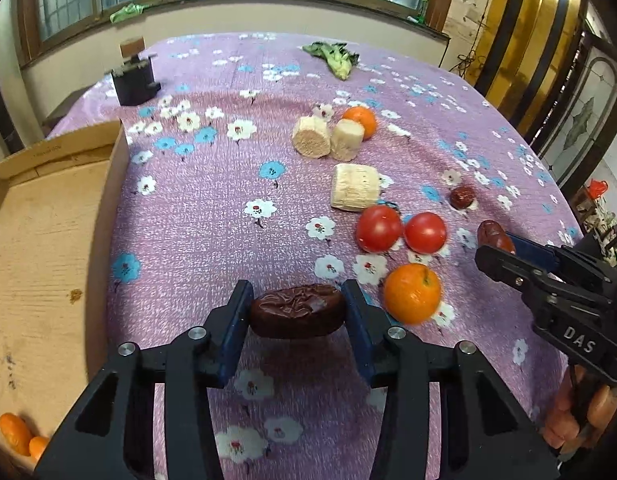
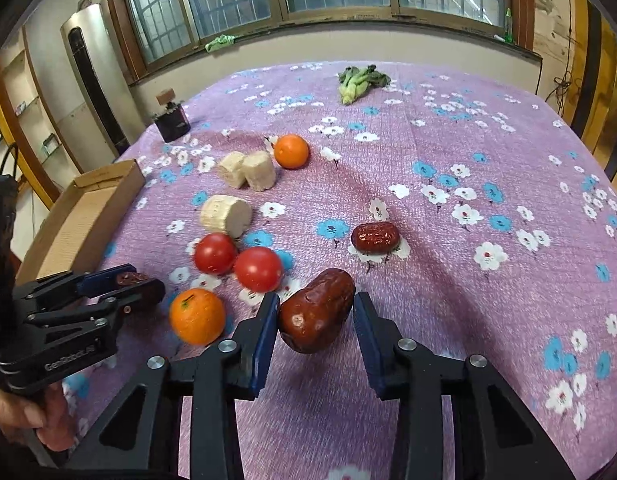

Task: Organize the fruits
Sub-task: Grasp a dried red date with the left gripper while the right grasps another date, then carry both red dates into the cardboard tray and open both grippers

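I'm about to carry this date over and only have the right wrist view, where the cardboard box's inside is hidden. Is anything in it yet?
Observer: Yes. Two small orange fruits lie in the near corner of the box.
Operator: And the left claw looks tiny from here. Does it have its date properly?
Observer: The left claw has the date crosswise between its fingers, with one blue pad against each end.
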### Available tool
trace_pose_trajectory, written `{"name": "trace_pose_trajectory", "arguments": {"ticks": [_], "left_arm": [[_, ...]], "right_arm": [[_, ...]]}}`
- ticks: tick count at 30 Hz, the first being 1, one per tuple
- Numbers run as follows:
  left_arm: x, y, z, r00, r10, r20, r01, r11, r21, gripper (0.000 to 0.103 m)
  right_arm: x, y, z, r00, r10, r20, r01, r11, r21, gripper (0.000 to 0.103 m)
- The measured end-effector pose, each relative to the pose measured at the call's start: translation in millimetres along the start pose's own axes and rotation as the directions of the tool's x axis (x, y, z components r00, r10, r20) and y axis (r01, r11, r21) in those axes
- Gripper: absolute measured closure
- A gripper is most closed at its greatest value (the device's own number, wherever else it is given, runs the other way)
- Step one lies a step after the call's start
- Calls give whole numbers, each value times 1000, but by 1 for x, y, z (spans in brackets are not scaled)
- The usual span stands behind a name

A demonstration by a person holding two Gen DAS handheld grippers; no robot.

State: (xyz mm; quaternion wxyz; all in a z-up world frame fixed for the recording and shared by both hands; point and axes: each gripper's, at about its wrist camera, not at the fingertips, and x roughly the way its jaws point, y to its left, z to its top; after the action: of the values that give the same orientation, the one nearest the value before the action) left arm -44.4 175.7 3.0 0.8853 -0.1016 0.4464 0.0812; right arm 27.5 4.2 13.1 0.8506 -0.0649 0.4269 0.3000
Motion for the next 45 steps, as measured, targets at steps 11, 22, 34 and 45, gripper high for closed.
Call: {"name": "trace_pose_trajectory", "arguments": {"ticks": [11, 22, 34, 45], "left_arm": [[-52, 3, -8, 993, 58, 98, -61, 998, 22, 59], [-77, 27, -20, 988, 80, 131, -78, 997, -20, 59], [-94, 54, -30, 983, 106, 153, -96, 993, -70, 59], [-102, 73, -40, 981, 123, 152, -107, 988, -107, 59]], "right_arm": [[-49, 33, -8, 996, 66, 65, -64, 997, -31, 64], [-65, 69, -13, 992, 103, 74, -97, 992, -84, 64], [-66, 101, -12, 989, 132, 62, -122, 983, -138, 64], [-63, 124, -15, 986, 160, 39, -151, 973, -174, 64]]}}
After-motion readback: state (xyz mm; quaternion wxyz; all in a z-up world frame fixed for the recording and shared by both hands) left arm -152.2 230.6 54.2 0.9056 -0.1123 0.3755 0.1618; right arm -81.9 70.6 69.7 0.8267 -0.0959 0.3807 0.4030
